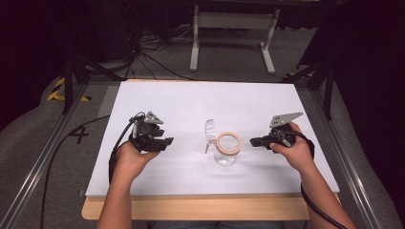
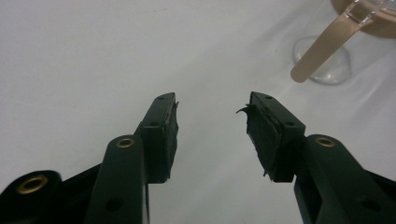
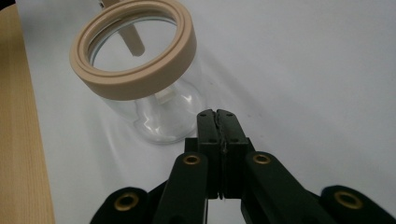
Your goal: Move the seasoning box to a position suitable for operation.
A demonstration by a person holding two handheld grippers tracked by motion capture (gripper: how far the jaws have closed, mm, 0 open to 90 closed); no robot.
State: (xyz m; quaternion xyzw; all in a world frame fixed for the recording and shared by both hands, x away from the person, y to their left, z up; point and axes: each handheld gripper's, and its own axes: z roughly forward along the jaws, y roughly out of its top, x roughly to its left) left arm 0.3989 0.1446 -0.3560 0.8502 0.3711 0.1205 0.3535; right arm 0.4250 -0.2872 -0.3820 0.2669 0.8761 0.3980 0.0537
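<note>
On white surface (image 1: 191, 105): left gripper (image 2: 212, 119), jaws spread wide and empty, well left of clear glass jar with beige ring rim (image 1: 228, 148); right gripper (image 3: 218, 115), jaws pressed together on nothing, just beside jar's base; jar upright at centre.

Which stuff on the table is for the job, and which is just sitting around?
For the job:
- glass jar with a beige ring on its rim
- clear lid, flipped open
- left gripper, open
- right gripper, shut, beside the jar

Just sitting around:
- white frame on the floor
- cables behind the table
</note>
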